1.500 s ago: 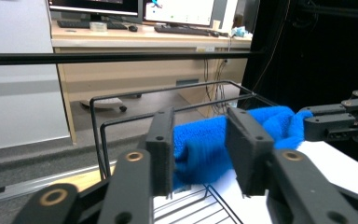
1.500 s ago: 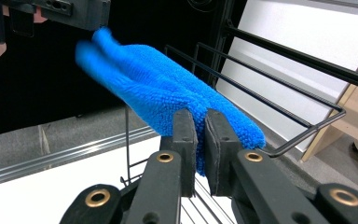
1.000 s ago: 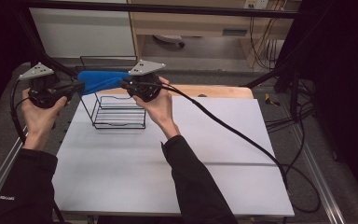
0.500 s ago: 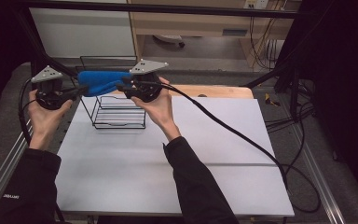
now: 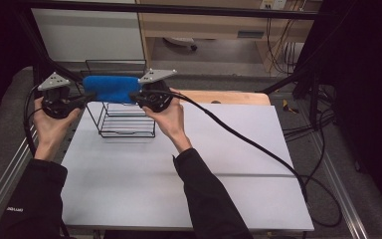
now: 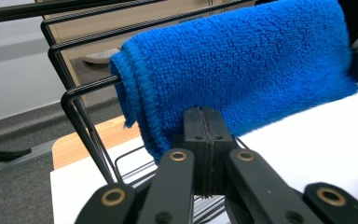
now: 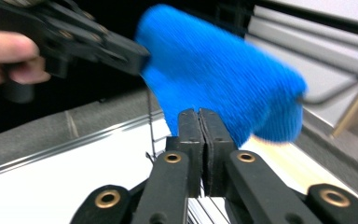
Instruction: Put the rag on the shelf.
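While the blue towel (image 5: pixel 112 88) already hangs folded over the wire rack's (image 5: pixel 127 122) top bar, both the left gripper (image 5: pixel 87 97) and right gripper (image 5: pixel 133 94) are pinched together at its ends, with straightening apparently left.

Through the right gripper view I see my right gripper (image 7: pixel 202 140) with its two black jaws pressed together, the soft blue microfibre towel (image 7: pixel 223 74) just beyond their tips. The left gripper (image 7: pixel 74 37), held by a hand (image 7: pixel 9 58), meets the towel's far corner above the white worktop (image 7: pixel 65 186).
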A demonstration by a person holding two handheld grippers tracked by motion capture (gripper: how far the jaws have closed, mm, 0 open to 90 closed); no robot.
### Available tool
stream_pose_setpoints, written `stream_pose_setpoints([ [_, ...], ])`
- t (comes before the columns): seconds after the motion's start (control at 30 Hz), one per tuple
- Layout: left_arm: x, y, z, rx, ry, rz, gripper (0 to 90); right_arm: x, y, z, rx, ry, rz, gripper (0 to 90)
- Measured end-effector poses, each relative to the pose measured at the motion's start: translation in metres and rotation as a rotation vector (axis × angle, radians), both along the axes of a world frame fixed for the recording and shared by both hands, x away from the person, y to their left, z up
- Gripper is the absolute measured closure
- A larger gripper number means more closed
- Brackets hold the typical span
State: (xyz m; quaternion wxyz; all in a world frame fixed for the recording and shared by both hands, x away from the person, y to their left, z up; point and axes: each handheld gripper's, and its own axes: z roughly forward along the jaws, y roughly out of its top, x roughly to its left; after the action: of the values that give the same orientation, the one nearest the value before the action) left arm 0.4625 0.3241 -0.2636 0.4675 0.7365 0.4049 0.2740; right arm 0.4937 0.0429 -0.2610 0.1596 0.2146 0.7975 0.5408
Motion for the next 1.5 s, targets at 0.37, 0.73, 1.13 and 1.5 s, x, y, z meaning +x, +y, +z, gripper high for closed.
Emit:
stream_pose_setpoints([
  [0.37,-0.002,0.000,-0.003,-0.020,-0.004,-0.013,88.7,0.002,-0.004,-0.008,0.004,-0.005,-0.023,87.3],
  [0.73,-0.018,0.001,-0.002,-0.001,0.025,-0.031,74.7,-0.012,-0.025,0.005,0.029,0.006,-0.021,72.8],
  [1.13,-0.038,-0.013,-0.012,0.055,0.070,-0.067,47.4,-0.025,-0.072,0.008,0.048,0.064,-0.065,47.1],
  [1.5,-0.046,-0.030,-0.046,0.063,0.123,-0.102,27.9,-0.039,-0.136,-0.005,0.054,0.079,-0.134,22.4],
])
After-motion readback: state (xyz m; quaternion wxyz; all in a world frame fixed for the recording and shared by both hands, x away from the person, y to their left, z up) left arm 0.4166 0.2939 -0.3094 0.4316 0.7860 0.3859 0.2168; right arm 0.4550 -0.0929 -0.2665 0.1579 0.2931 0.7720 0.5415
